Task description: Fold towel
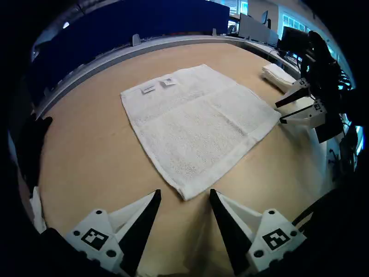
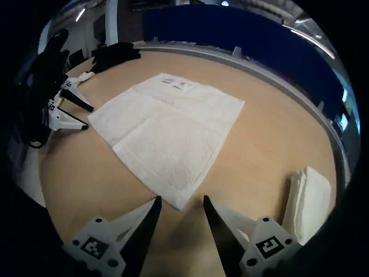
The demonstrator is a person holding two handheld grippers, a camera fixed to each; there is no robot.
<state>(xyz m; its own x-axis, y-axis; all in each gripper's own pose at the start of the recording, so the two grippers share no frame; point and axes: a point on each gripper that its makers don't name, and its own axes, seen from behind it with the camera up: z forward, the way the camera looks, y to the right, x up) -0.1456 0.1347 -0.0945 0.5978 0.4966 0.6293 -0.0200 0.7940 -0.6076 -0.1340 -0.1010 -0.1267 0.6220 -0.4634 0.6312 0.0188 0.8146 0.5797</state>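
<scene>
Since neither claw had closed on anything, the main risk lay in the pinch itself. The left gripper (image 1: pixel 184 191) stood with its jaws wide apart and empty, the nearest corner of the towel (image 1: pixel 198 124) lying just between its tips. The right gripper (image 2: pixel 181 197) was equally open and empty at the neighbouring corner of the towel. A finger coming in too flat would likely have shoved the corner ahead of it and bunched the cloth instead of getting under it. A shallow bite on the hem alone could have let the soft pile slip free once lifted. If one corner had been raised or carried faster than the other, the shared edge would probably have skewed and the fold landed crooked, with the edges not meeting. Dragging instead of lifting might also have slid the whole towel across the smooth wooden table (image 1: pixel 92 152). The towel lay spread flat and unfolded on that table, one layer thick as far as could be judged. It was white terry, roughly square, with a plainer woven band running inside its border and a faint crease across the middle. Two small tags (image 1: pixel 159 85) sat on the towel near its far edge, and a stack of folded cloths (image 2: pixel 309 198) lay well apart from the towel, off to the right gripper's side.
</scene>
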